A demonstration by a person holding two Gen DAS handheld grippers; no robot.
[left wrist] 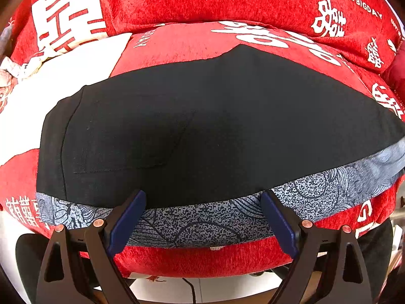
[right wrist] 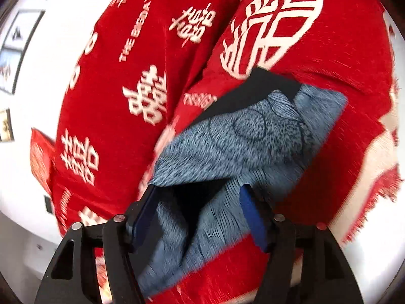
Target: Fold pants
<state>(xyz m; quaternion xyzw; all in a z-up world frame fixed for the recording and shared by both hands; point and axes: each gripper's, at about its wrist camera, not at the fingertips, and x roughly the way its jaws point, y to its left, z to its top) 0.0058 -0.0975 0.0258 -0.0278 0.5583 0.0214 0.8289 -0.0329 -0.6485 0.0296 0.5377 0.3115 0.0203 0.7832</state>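
Black pants (left wrist: 202,126) lie flat on a red sofa cover (left wrist: 192,43), with a blue-grey patterned band (left wrist: 202,220) along their near edge. My left gripper (left wrist: 202,193) hangs open just above that band, one finger on each side and nothing pinched. In the right wrist view, a blurred fold of the same patterned cloth (right wrist: 240,139) with a black part (right wrist: 253,88) behind it drapes loosely between the fingers of my right gripper (right wrist: 197,190). Its jaws stand wide apart, and the blue pads (right wrist: 249,212) do not press on the cloth.
The red cover carries large white characters (left wrist: 65,17) and a white patch (left wrist: 50,81). A back cushion (right wrist: 131,76) rises behind the seat. A white floor with a dark cable (left wrist: 189,288) lies below the seat's front edge. Framed pictures (right wrist: 17,40) hang on a white wall at the left.
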